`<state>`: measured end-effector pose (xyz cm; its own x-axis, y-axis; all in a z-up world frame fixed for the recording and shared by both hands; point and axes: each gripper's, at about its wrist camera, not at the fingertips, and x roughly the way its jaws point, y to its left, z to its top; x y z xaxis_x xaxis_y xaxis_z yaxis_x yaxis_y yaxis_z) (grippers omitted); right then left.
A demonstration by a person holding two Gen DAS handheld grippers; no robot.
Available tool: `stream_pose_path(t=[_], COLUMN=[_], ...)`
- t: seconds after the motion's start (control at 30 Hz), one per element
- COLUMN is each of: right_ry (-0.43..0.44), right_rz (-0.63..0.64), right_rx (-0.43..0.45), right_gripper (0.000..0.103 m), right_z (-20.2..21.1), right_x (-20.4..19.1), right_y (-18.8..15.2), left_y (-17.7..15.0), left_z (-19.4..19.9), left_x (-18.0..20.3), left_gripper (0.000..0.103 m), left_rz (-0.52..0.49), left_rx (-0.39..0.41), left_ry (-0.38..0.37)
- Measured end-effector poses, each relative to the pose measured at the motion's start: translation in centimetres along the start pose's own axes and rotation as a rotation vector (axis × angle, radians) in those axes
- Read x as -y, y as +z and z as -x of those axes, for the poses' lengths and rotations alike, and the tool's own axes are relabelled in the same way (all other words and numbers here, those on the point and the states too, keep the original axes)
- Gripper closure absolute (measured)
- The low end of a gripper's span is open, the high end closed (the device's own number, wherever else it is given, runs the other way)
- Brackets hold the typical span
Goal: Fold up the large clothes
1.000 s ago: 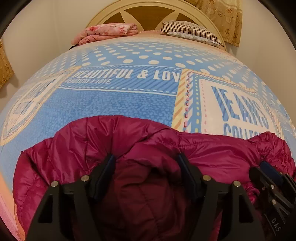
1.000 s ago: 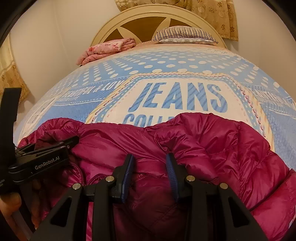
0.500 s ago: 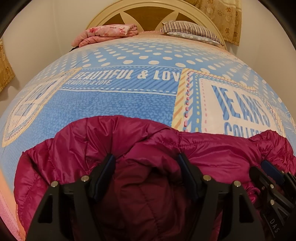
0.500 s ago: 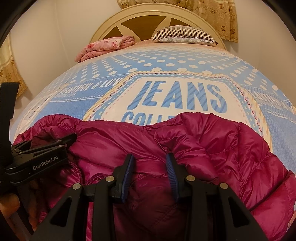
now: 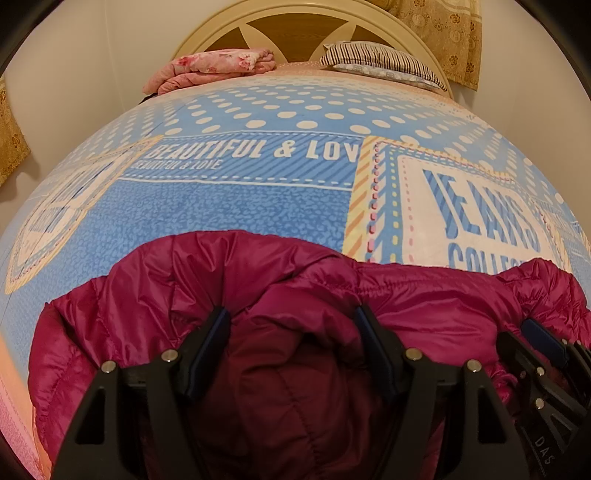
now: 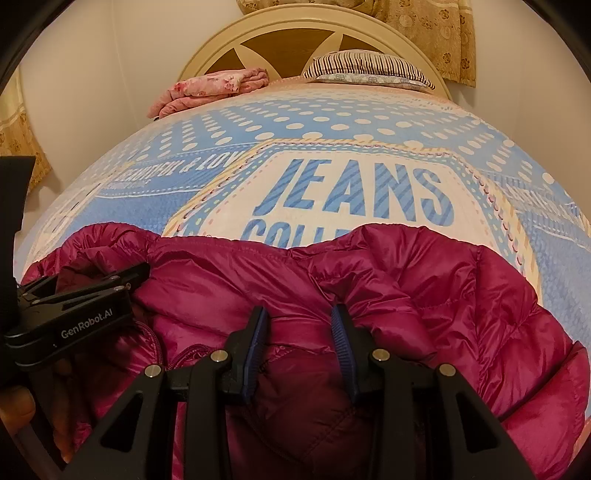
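A magenta quilted down jacket [image 5: 295,295] is lying bunched across the near end of the bed, on a blue bedspread [image 5: 229,218] printed with white dots and lettering. The left gripper [image 5: 291,325] is sitting with its fingers [image 5: 210,332] standing wide and a thick puffy fold of the jacket filling the gap between them, the fabric pressing against both pads, so it is gripping that fold. The right gripper [image 6: 299,332], just beside it to the right, is holding a narrower bunch of the same jacket, its blue-padded fingers [image 6: 341,332] pinching in on the cloth with the fabric creasing at the tips. Each gripper is showing at the edge of the other's view (the left one carries white lettering on its side). At the far end of the bed, a folded pink floral blanket [image 5: 218,68] and a striped pillow [image 5: 380,61] are resting against a cream headboard [image 5: 295,22].
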<state>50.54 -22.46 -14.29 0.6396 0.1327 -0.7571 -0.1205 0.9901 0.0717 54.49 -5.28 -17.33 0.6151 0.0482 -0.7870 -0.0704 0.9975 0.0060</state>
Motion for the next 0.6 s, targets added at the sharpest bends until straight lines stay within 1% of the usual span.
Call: stream_pose_path(t=[0.6], right_ry=[-0.007], right_rz=[0.005], right_rx=[-0.001], right_gripper=[0.065], right_z=[-0.07], right_x=[-0.1], right_y=[0.03], left_y=[0.06], left_z=[-0.06], left_x=[0.07], left_gripper=[0.029], left_rz=[-0.007], left_rx=[-0.001], left_ry=[0.013])
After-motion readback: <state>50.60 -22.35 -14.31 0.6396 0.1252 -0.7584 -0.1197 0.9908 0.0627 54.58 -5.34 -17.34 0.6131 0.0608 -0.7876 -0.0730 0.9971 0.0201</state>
